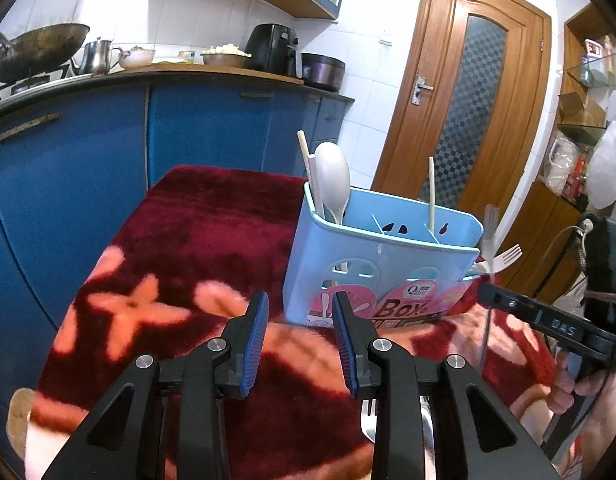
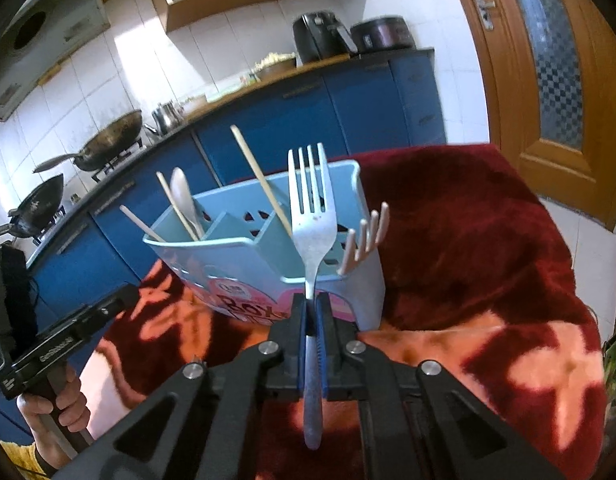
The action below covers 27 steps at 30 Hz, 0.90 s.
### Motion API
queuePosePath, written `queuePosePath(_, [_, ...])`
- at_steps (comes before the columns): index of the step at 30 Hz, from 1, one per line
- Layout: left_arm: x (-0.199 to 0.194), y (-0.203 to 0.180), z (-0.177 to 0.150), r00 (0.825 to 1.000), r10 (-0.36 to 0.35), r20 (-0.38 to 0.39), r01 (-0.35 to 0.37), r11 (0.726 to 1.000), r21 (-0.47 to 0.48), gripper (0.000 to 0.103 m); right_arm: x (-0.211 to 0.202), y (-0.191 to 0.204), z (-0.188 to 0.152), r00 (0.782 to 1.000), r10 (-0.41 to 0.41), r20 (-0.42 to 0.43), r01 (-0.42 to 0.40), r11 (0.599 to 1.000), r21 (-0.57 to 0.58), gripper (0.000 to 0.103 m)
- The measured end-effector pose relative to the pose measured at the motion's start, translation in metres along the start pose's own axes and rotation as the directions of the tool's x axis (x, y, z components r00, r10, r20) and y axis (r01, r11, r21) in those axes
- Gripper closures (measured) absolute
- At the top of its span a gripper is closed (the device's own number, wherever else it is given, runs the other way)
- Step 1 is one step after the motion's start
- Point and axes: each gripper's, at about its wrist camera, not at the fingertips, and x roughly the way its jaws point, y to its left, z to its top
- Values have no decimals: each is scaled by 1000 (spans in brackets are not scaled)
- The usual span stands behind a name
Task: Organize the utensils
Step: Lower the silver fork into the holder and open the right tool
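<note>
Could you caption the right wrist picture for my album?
Right gripper clamps a white plastic fork upright before the light-blue utensil box.

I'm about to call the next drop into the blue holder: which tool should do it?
Right. The right tool is already shut on the white fork, held tines up just in front of the blue holder. The left tool holds nothing.

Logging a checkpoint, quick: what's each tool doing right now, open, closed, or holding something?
Left tool: open, nothing between its pads.
Right tool: closed on the handle of the white fork.
</note>
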Motion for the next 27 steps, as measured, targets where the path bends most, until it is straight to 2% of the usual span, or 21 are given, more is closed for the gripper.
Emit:
queuePosePath(6, [-1, 0, 0, 1000, 5, -1, -5, 1000, 3, 70, -23, 18, 5, 992, -14, 128, 22, 998, -57, 97])
queuePosePath(13, [1, 0, 0, 1000, 6, -2, -6, 1000, -3, 70, -44, 26, 28, 963, -38, 265, 55, 997, -57, 97])
queuePosePath(22, [3, 0, -1, 1000, 10, -7, -10, 1000, -2, 70, -25, 18, 63, 936, -68, 346, 75, 997, -8, 97])
queuePosePath(27, [5, 2, -2, 1000, 12, -9, -12, 1000, -6, 70, -5, 17, 71, 926, -110, 362, 125, 992, -17, 97])
